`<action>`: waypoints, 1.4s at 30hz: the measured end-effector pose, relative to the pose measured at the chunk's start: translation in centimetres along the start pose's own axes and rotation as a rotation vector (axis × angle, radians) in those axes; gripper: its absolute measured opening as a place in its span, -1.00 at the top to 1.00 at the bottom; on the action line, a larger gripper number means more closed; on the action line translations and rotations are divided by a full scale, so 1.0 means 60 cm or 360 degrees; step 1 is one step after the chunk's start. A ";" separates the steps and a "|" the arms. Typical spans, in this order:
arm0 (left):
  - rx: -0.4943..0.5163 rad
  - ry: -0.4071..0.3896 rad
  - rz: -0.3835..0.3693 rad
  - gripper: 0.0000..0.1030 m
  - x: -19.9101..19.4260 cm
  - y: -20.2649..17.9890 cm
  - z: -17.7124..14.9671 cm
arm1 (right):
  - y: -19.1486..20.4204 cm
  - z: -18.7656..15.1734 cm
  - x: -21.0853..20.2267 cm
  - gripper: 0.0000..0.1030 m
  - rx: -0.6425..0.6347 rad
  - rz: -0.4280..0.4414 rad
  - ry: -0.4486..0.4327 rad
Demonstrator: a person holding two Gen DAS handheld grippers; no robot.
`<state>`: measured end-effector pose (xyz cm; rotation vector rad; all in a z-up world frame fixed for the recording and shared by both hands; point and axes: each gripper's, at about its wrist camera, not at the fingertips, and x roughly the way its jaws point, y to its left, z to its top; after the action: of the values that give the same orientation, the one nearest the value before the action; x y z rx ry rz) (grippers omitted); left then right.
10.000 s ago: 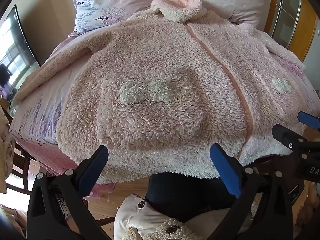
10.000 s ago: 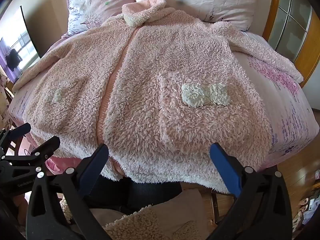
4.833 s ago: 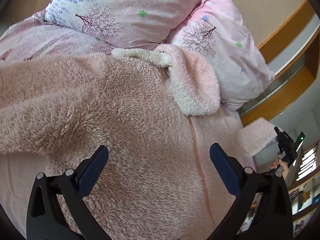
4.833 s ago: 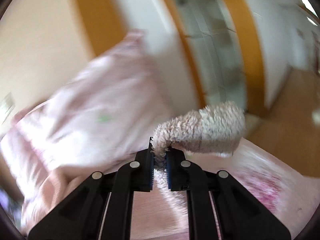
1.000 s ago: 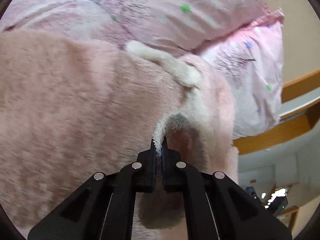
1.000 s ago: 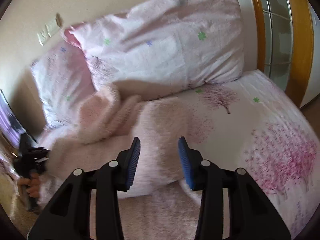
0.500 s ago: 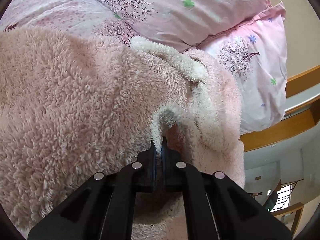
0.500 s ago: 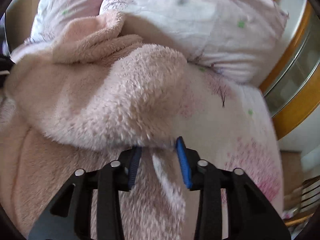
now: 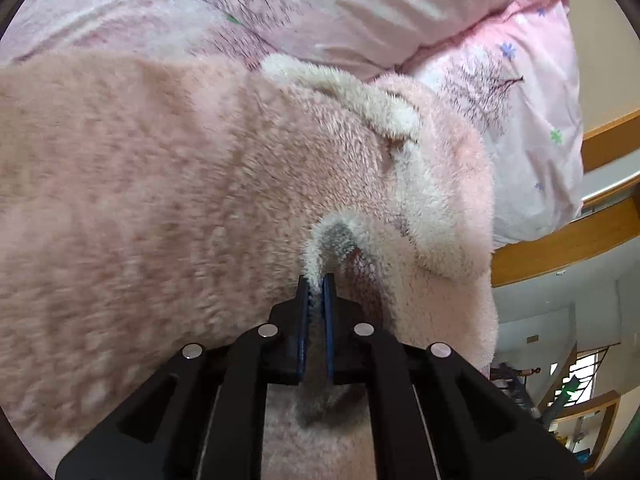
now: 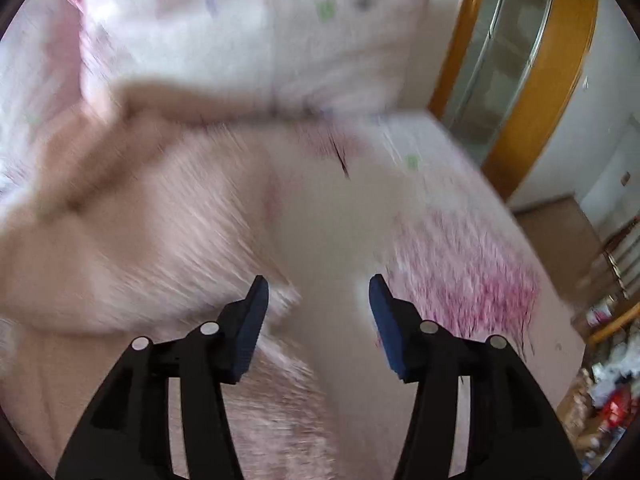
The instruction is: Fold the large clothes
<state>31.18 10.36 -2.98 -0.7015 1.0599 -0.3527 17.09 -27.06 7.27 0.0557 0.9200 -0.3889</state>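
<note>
A fluffy pink fleece robe [image 9: 168, 184] with a cream collar [image 9: 360, 96] lies spread on the bed. My left gripper [image 9: 317, 280] is shut on a raised fold of the robe's fleece just below the collar. In the right wrist view the picture is blurred by motion. My right gripper [image 10: 318, 292] is open and empty. It is over the robe's right side [image 10: 152, 240], where a folded-in sleeve lies, and the bedsheet [image 10: 460, 264].
Two pink floral pillows [image 9: 400, 8] lie at the head of the bed, also seen in the right wrist view [image 10: 240, 32]. A wooden headboard frame [image 10: 536, 80] with glass panels stands at the right. Clutter lies on the floor at the far right [image 10: 608, 380].
My right gripper has opened wider and pulled back to the right off the folded sleeve. My left gripper stays shut on the fleece fold and has shifted little.
</note>
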 end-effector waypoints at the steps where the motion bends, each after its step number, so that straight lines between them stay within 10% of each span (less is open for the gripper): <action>1: 0.0010 -0.0015 0.0003 0.78 -0.014 0.002 -0.002 | 0.019 0.004 -0.012 0.17 -0.0032 0.0091 -0.0020; 7: 0.0078 -0.0166 0.0046 -0.12 -0.123 0.026 -0.041 | 0.262 0.022 -0.010 0.67 -0.0451 0.0882 0.0163; 16: -0.0051 -0.0541 0.0338 -0.33 -0.328 0.176 -0.116 | 0.486 -0.023 0.093 0.65 -0.0668 0.0868 0.0508; 19: -0.0219 -0.0592 0.0342 -0.33 -0.359 0.238 -0.125 | 0.488 -0.020 0.073 0.58 -0.0667 0.0864 0.0443; 23: -0.0461 -0.0689 0.0324 -0.33 -0.390 0.309 -0.129 | 0.426 0.006 0.021 -0.30 -0.0490 0.1018 0.0351; 35: -0.1104 -0.0997 0.0126 -0.22 -0.446 0.444 -0.106 | 0.321 -0.007 -0.007 -0.32 -0.0454 0.0932 0.0299; 42: -0.1318 -0.1124 0.0101 0.26 -0.469 0.479 -0.099 | 0.302 -0.011 0.007 -0.32 -0.0452 0.0870 0.0288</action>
<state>11.17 45.67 -5.28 -1.3940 0.5086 0.4137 23.14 -10.20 4.40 0.0798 1.0868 0.2590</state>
